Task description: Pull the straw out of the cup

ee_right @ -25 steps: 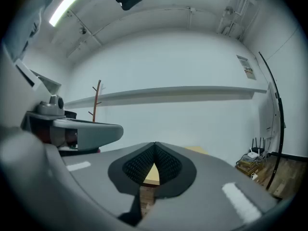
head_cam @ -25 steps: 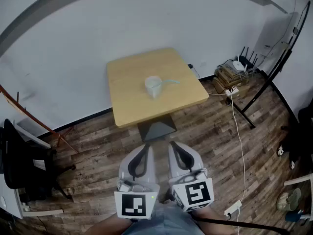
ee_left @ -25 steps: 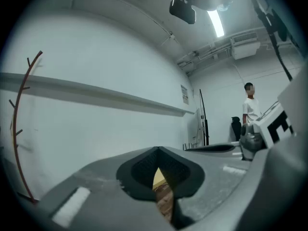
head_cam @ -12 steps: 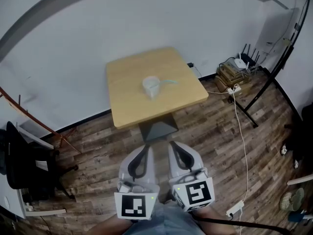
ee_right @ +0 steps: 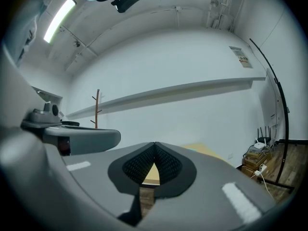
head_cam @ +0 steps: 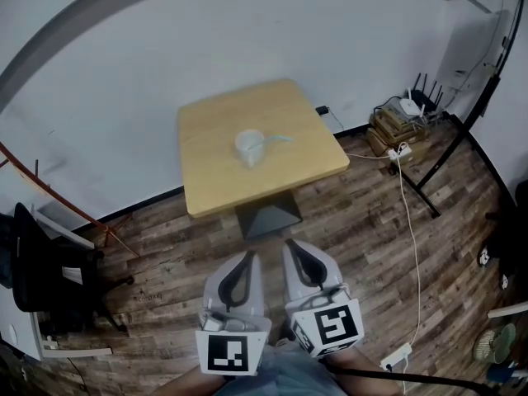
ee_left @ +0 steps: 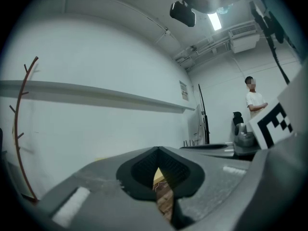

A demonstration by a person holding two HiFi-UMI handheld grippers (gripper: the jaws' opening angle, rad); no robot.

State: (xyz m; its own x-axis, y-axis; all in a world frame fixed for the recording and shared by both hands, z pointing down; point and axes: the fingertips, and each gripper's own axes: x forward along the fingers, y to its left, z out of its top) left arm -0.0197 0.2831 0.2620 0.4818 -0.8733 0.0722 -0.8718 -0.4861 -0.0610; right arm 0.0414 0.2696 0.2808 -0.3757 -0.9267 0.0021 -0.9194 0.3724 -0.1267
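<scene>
**A:** Head view, position?

**B:** High on the person's head, facing forward and steeply down. The left gripper [head_cam: 249, 256] and right gripper [head_cam: 289, 244] are close at the bottom edge. The surface [head_cam: 214, 155] is well ahead, mid-frame.

**A:** Gripper views?

**B:** Two, each low behind its own jaws, facing level toward the wall [ee_left: 96, 129]. Each catches the other gripper at one edge.

**A:** Shared ground?

**B:** The wall, surface and floor [head_cam: 165, 254] in all three. The router pile [head_cam: 404, 118] in the head and right gripper views only.

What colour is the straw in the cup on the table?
The straw looks pale blue-green; the head view shows it best.
</scene>
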